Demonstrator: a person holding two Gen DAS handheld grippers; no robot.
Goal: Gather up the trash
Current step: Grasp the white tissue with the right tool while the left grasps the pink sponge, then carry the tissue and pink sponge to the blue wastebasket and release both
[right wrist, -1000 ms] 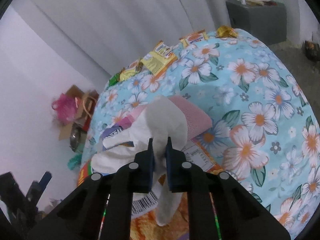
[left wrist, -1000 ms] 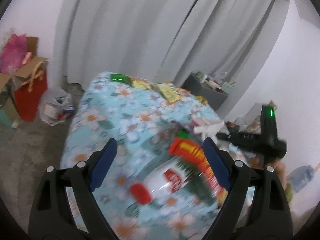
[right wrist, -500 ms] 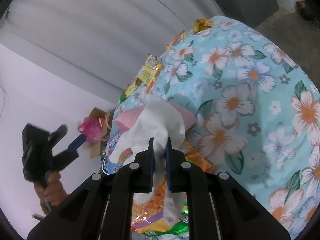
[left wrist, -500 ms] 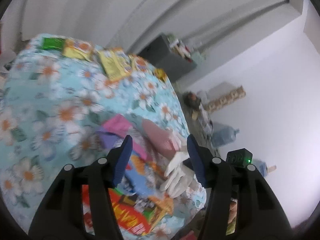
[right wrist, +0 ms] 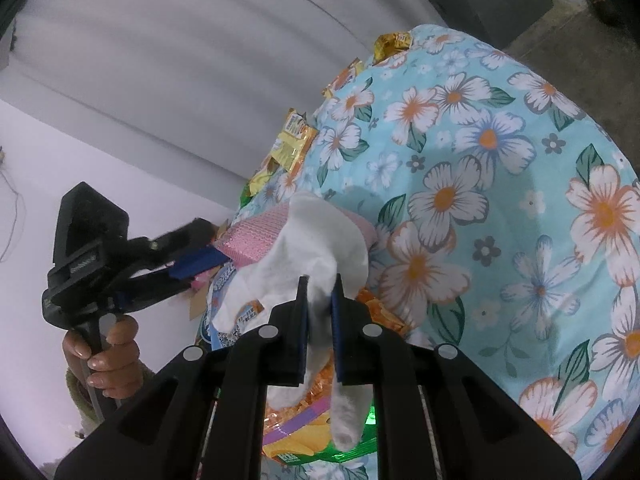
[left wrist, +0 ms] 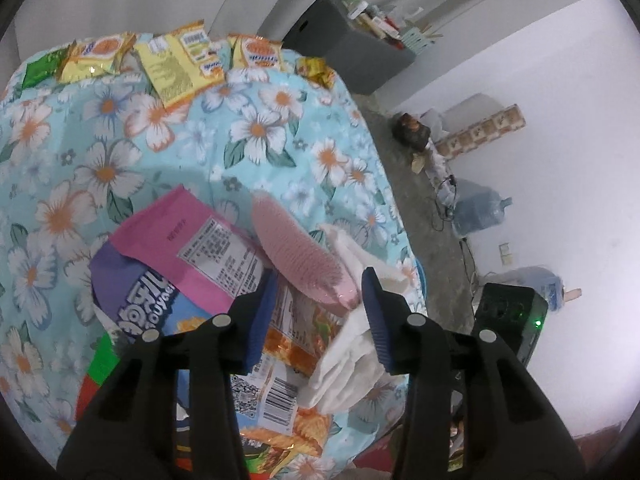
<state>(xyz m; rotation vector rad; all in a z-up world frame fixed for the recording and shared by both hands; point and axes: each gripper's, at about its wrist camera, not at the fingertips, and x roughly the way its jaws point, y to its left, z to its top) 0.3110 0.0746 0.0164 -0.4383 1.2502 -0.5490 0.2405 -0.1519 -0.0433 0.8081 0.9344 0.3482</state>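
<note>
My left gripper hangs over a heap of snack wrappers on the flowered tablecloth. Its jaws are closing, and the near end of a pink ribbed sponge-like piece lies between the pads, which do not press on it. Under it lie a pink bag and an orange bag. My right gripper is shut on a white tissue that drapes over the pink piece. The left gripper reaches in from the left in the right wrist view.
Yellow wrappers and a gold one lie at the table's far edge. A grey cabinet stands beyond it. Water jugs and clutter line the floor by the right wall. A hand holds the left gripper's handle.
The left gripper swung right, from over a red-capped bottle to over the wrapper heap, tilted down, and its jaws narrowed. The right gripper kept the tissue, turned and sank slightly.
</note>
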